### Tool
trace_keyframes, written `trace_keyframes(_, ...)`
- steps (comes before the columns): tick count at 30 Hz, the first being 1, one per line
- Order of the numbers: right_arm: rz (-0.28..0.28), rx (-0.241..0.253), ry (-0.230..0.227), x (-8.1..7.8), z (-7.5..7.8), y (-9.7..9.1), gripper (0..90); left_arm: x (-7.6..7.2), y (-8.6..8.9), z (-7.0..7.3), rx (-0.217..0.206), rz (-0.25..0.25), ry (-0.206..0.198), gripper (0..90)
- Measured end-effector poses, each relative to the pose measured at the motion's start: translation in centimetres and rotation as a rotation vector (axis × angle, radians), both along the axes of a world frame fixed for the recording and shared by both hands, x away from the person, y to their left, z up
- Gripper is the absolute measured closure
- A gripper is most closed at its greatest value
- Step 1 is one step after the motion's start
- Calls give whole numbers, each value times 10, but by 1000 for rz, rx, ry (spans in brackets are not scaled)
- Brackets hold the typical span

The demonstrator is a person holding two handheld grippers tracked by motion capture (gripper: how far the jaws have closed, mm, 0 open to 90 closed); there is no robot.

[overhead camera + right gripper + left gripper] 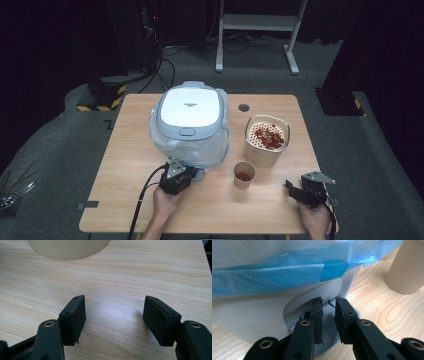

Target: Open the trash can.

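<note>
A white bin with a grey-blue lid [190,107] and a bluish plastic liner [220,145] stands at the table's middle. My left gripper [192,174] sits at the bin's front base. In the left gripper view its jaws [329,301] stand almost together, a thin slit between them, just over the grey ribbed foot pedal [328,323] under the bin's white wall [262,315]. I cannot tell whether they pinch anything. My right gripper [290,186] rests low near the table's front right, open [115,302], with bare wood between its pads.
A paper cup [244,175] with red pieces stands right of the left gripper, also seen as paper cup [407,270]. Behind it is a beige container [266,140] of red pieces, its base [70,248] ahead of the right gripper. The table edge [200,231] is close.
</note>
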State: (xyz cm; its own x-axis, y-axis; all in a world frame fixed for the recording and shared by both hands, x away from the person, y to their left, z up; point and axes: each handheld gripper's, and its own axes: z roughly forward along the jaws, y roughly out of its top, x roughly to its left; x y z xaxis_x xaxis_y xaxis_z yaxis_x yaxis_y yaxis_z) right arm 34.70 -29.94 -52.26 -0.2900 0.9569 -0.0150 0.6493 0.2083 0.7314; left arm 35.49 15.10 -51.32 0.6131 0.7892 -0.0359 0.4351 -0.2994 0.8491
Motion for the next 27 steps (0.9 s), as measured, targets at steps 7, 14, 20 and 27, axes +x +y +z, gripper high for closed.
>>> trace_keyframes(7,0,0,0,0,0,0,351,1,0,-1,4,-1,2,775)
trace_keyframes(14,0,0,0,0,0,0,351,-1,-1,-2,14,3,-13,768)
trace_keyframes(20,0,0,0,0,0,0,351,-1,-1,-3,11,1,-13,769)
trace_keyframes(27,3,1,1,0,0,0,351,-2,-2,-3,21,0,-23,773)
